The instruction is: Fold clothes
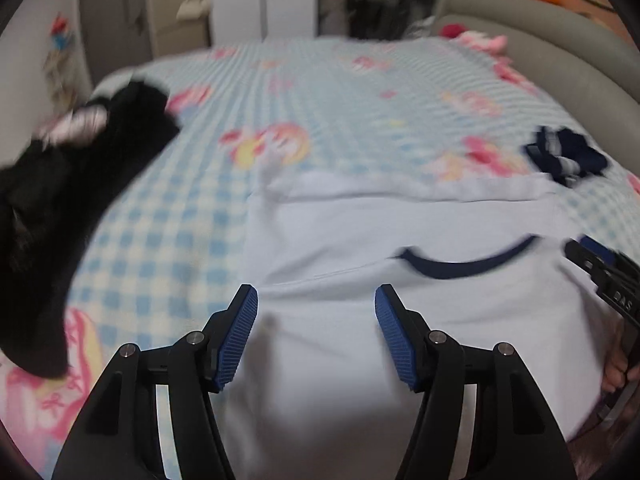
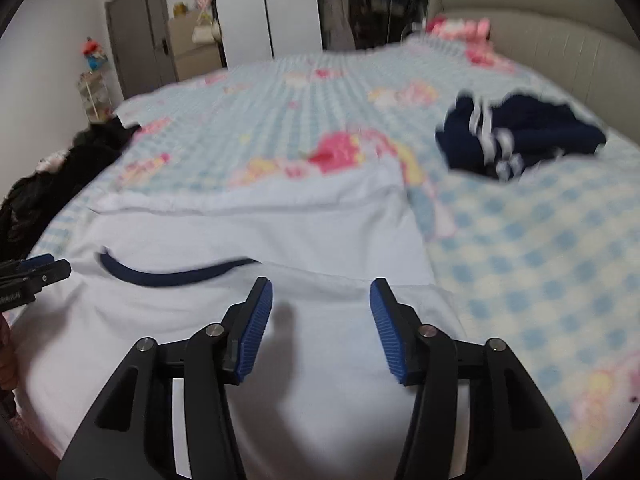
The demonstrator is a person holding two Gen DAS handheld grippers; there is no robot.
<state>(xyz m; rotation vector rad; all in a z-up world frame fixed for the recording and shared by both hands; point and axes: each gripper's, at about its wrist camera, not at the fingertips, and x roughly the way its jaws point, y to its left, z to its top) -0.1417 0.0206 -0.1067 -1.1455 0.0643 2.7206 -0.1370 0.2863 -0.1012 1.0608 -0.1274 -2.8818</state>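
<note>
As you look down both pairs of tongs, your left gripper (image 1: 316, 308) and right gripper (image 2: 321, 300) stand spread and empty just above the pale blue shirt (image 1: 360, 240), side by side. It lies flat on the checked bedspread (image 2: 540, 260), navy neckline (image 1: 464, 268) between them. Its far part seems folded, though blur clouds that. Beyond, right, sits a navy garment (image 2: 520, 136).

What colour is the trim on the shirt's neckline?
Dark navy trim on the pale blue shirt; clearest in the right wrist view.
</note>
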